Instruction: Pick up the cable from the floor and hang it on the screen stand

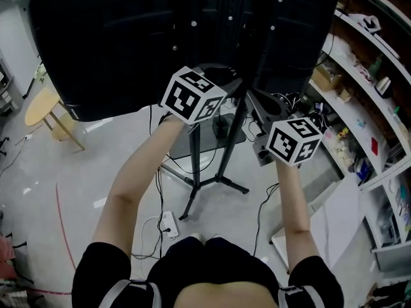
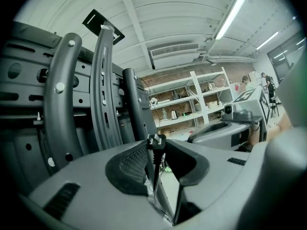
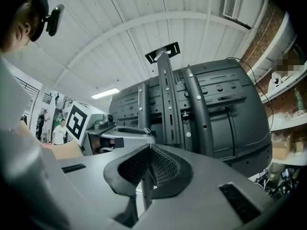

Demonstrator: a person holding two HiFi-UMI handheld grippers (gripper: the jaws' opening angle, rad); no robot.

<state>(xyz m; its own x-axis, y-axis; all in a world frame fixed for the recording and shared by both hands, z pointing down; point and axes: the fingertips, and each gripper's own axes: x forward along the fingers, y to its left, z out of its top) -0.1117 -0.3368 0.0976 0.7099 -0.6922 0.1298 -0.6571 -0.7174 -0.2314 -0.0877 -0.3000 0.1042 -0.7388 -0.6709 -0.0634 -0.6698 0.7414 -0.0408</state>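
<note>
Two claws are up at the back of one black screen point(image 1: 128, 37), each carrying one marker cube. The left claw point(image 2: 156, 150) pinches the cable point(image 2: 154, 164) just below its single black plug point(image 2: 156, 140). The plug stands upright above the pads, and the cord drops away between the jaws, clear of the floor point(image 1: 115, 153).

The right claw point(image 3: 146, 152) has its pads pressed together at the tip. Whether any cord sits in them cannot be told.

The screen stand point(image 1: 221, 153) shows three dark upright bars in the left gripper view and spreads its legs over the floor. One white power strip point(image 1: 169, 223) lies by the legs. One round table point(image 1: 42, 108) stands toward the floor's left edge.
</note>
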